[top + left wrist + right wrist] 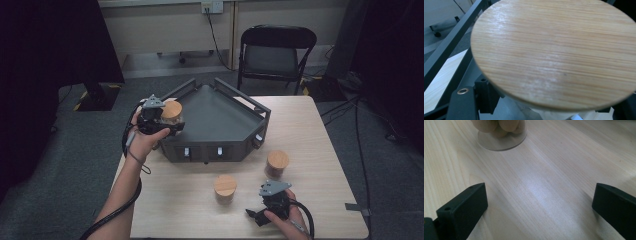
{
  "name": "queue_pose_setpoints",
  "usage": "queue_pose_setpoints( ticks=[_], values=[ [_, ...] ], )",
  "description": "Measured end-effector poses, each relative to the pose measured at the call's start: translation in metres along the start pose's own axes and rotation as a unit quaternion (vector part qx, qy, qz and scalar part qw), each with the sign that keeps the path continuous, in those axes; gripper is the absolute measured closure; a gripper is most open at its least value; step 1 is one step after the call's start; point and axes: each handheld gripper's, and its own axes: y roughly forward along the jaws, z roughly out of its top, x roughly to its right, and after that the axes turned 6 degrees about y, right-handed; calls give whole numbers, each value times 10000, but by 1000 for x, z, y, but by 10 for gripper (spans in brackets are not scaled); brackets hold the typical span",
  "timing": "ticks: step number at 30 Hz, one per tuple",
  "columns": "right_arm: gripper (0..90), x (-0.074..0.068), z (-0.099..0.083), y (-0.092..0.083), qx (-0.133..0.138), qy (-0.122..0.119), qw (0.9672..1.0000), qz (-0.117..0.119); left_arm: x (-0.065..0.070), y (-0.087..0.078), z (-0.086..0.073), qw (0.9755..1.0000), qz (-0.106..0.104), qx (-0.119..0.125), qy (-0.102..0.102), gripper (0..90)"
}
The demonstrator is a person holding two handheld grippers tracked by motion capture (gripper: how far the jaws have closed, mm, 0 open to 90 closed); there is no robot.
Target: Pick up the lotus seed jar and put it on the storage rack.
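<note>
A: Start at the left. What is the left gripper (165, 121) doing?

B: It is clamped on a jar with a wooden lid (172, 113), held up at the left corner of the dark tray (220, 117). In the high view the jar sits between the jaws, above the tray's near-left wall. The person's left hand (144, 140) wraps the gripper body from below.

A: And from the left gripper view?

B: The round wooden lid (554, 52) takes up nearly the whole picture, very close, with the grain running across it. Under its edge a bit of the jar's pale side shows. One black jaw stands at the lower left, right beside the jar, and the tray's dark rail (451, 45) runs behind it.

A: Moving toward the middle?

B: A second wooden-lidded jar (225, 189) stands upright on the light wooden table (310, 130), in front of the tray. A third jar (276, 164) stands to its right, a little farther back, also upright. The two are apart from each other.

A: And the right side?

B: The right gripper (256, 214) rests low at the near edge of the table, in the person's right hand (285, 220). Its jaws are spread wide with nothing but bare tabletop between them. In the right gripper view the base of a clear jar (501, 137) shows ahead, well clear of both jaws.
</note>
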Motion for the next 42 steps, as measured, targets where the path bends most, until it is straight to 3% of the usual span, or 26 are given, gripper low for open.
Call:
queue_pose_setpoints(
  ticks=[16,42],
  values=[
    [0,0,0,0,-1,1,10000,0,1,19,-5,9996,50,-54,-280,257],
    [0,-1,0,0,2,18,10000,-17,3,34,-13,9992,86,-128,-374,257]
  ],
)
